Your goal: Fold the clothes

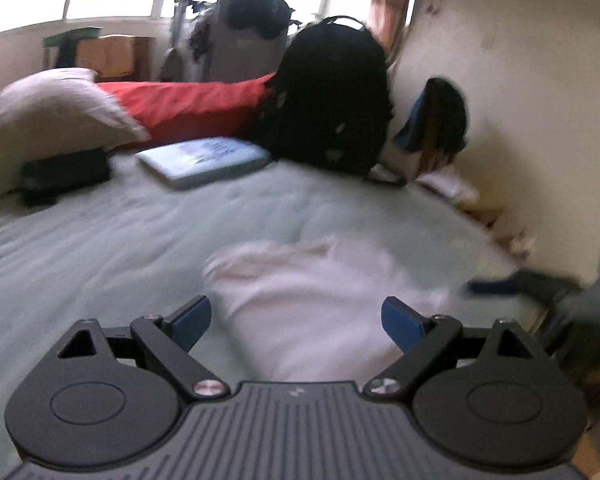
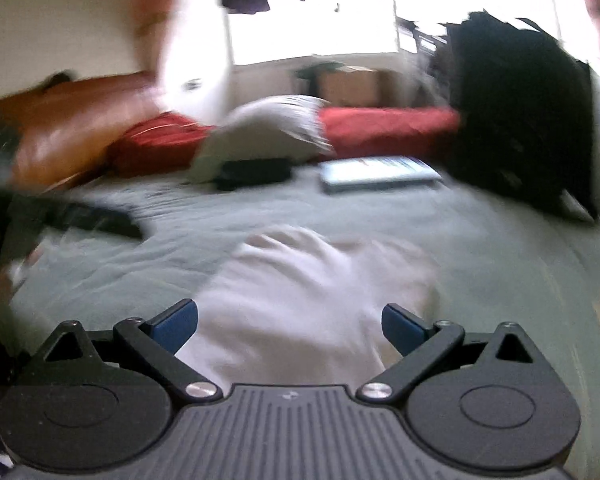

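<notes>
Left wrist view: soft, light, crumpled white cloth garment (image 1: 316,300) on the grey-green bed (image 1: 100,240); both the left gripper (image 1: 296,320) and right gripper (image 2: 290,326) gape empty; pinch an edge.

both wrist views sit low over the bed (image 1: 100,232), looking along it toward the windows; they share the white garment (image 1: 316,304), laptop (image 2: 376,174), backpack (image 1: 332,96).

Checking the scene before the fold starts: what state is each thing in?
left gripper: open, empty.
right gripper: open, empty.
white garment: bunched on the bed, ungripped.
laptop: lid shut, flat on the bed.
black backpack: upright by the wall.
</notes>
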A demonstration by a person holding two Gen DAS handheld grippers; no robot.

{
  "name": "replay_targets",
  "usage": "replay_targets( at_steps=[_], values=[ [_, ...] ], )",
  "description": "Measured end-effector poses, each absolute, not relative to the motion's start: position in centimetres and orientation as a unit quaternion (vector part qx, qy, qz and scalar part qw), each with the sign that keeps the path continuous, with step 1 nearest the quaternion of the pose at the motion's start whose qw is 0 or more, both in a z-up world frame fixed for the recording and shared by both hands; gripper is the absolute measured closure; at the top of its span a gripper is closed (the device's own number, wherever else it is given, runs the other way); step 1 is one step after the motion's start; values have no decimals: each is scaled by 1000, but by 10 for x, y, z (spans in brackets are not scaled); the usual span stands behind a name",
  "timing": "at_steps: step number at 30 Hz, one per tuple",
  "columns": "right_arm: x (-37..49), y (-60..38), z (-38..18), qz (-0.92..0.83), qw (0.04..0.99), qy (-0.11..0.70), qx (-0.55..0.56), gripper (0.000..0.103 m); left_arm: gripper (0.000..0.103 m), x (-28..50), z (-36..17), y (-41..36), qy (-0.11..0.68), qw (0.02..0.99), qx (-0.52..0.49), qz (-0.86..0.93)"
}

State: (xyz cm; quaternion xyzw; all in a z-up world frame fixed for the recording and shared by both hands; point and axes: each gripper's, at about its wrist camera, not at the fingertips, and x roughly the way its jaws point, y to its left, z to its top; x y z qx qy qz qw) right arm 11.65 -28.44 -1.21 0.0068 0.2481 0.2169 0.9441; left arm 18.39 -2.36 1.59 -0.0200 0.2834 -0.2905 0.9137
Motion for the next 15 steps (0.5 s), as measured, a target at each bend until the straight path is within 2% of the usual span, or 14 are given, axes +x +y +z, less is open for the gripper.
replay_targets(
  at_steps=[5, 10, 15],
  values=[
    [157, -275, -37, 212, 933, 291, -4, 5, 11, 225, -8, -72, 325, 888, -16, -324],
    [139, -287, -62, 206, 931, 302, 5, 7, 12, 249, -62, -85, 396, 870, -3, -294],
    [136, -284, -64, 199, 935, 294, 21, 1, 12, 253, -50, -84, 386, 876, -5, -289]
  ],
)
